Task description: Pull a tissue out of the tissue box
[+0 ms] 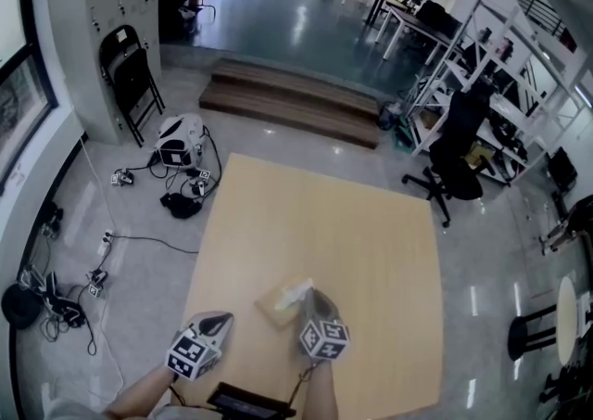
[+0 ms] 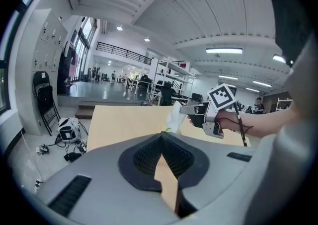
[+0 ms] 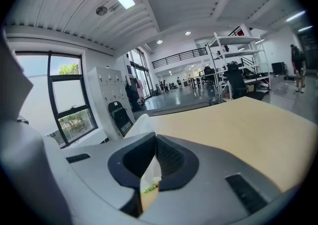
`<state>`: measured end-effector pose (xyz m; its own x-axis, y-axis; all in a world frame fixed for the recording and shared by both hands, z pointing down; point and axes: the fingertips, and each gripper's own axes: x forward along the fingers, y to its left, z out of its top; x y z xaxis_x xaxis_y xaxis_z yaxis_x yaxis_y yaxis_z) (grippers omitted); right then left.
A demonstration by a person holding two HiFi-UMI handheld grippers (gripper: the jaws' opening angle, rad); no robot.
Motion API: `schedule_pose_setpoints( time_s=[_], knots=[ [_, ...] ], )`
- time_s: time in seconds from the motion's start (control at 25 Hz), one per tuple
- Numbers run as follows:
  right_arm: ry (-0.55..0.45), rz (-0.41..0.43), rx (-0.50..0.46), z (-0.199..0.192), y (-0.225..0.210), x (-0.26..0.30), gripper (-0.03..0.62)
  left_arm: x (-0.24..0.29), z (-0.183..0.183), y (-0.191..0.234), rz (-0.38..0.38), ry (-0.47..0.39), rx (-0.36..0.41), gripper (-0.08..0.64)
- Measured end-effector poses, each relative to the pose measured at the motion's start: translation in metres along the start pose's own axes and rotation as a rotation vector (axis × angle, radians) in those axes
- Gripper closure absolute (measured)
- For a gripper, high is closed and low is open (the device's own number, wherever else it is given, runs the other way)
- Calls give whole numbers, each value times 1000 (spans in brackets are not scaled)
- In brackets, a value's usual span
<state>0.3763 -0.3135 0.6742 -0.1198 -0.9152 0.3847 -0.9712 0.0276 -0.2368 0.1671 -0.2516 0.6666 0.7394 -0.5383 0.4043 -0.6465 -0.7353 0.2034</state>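
A tan tissue box (image 1: 275, 307) lies on the wooden table (image 1: 371, 251) near its front edge. A white tissue (image 1: 296, 293) stands up out of its top. My right gripper (image 1: 315, 298) is just above and right of the box, shut on that tissue. In the right gripper view the tissue (image 3: 149, 172) is pinched between the pads of the right gripper (image 3: 153, 138), with a green-printed part of the box (image 3: 148, 189) below. My left gripper (image 1: 225, 318) hovers left of the box, shut and holding nothing. The left gripper view shows the left gripper (image 2: 161, 137), the tissue (image 2: 175, 115) and the right gripper (image 2: 186, 111).
A black device (image 1: 250, 401) lies at the table's front edge. On the floor to the left are cables (image 1: 139, 240), a white bag (image 1: 179, 140) and a folding chair (image 1: 130, 75). Beyond the table are steps (image 1: 296, 103), an office chair (image 1: 454, 163) and shelving (image 1: 482, 66).
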Motion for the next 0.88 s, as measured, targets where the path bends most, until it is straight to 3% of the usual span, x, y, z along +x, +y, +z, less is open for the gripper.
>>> schedule_pose_setpoints(
  time_s=[0.52, 0.88],
  knots=[
    [-188, 2, -49, 100, 5, -14, 588, -8, 1, -7, 13, -55, 6, 554],
    [-209, -9, -70, 113, 6, -26, 588, -14, 2, -2, 28, -63, 12, 554]
  ],
)
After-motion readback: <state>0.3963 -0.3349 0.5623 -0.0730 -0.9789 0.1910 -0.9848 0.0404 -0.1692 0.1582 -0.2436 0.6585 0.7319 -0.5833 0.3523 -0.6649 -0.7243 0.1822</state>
